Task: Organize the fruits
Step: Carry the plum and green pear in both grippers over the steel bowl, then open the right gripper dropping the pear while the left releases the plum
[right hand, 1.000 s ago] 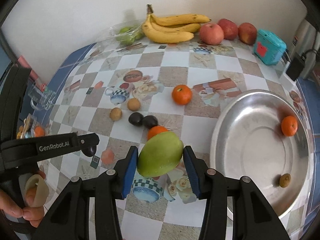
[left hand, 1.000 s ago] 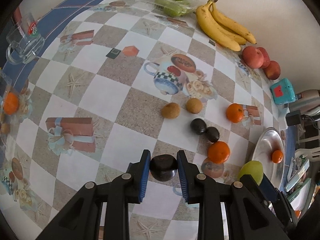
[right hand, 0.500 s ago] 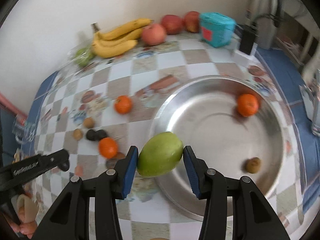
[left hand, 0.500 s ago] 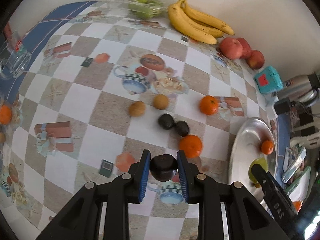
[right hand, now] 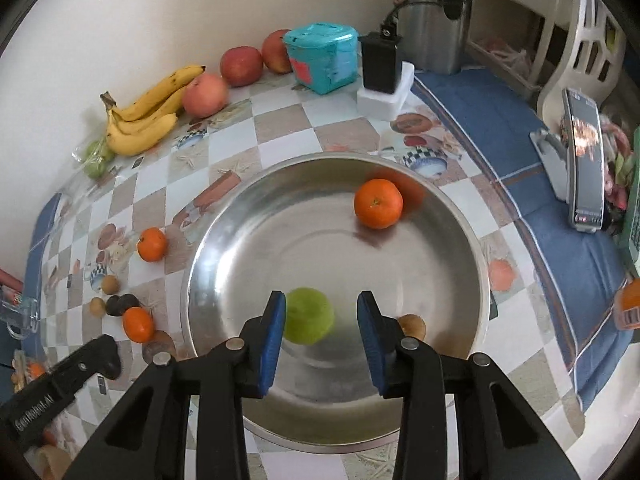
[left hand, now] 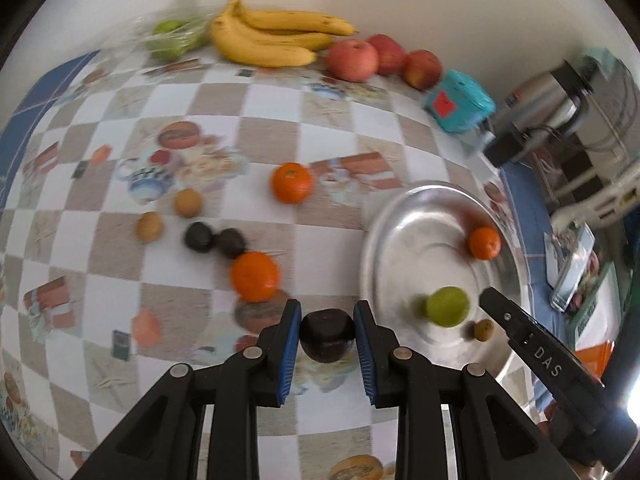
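Right tongs (right hand: pixel 321 322) hang over the steel bowl (right hand: pixel 452 216), jaws closing on nothing: the green mango (right hand: pixel 309 315) lies loose on the bowl floor below and between them, blurred, apparently not touching the pads. Left tongs (left hand: pixel 327 334) are clamped on a dark round fruit (left hand: pixel 327 340), likely an avocado, held above the desk (left hand: pixel 272 120) just short of the bowl rim.

Bowl: wide, smooth, sloped, so round fruit will probably roll in it. It also holds an orange (right hand: pixel 378 203) and a small brown fruit (right hand: pixel 412 325).

Mango: heaviest piece, smooth skin, likely slippery; best taken across its middle.

Dark fruit: firm-looking, light; the pads sit at its widest girth, a sound hold. Squeezing harder risks bruising.

Oranges on the desk (left hand: pixel 254 276) (left hand: pixel 291 182): springy skin, an easy grip across the middle.
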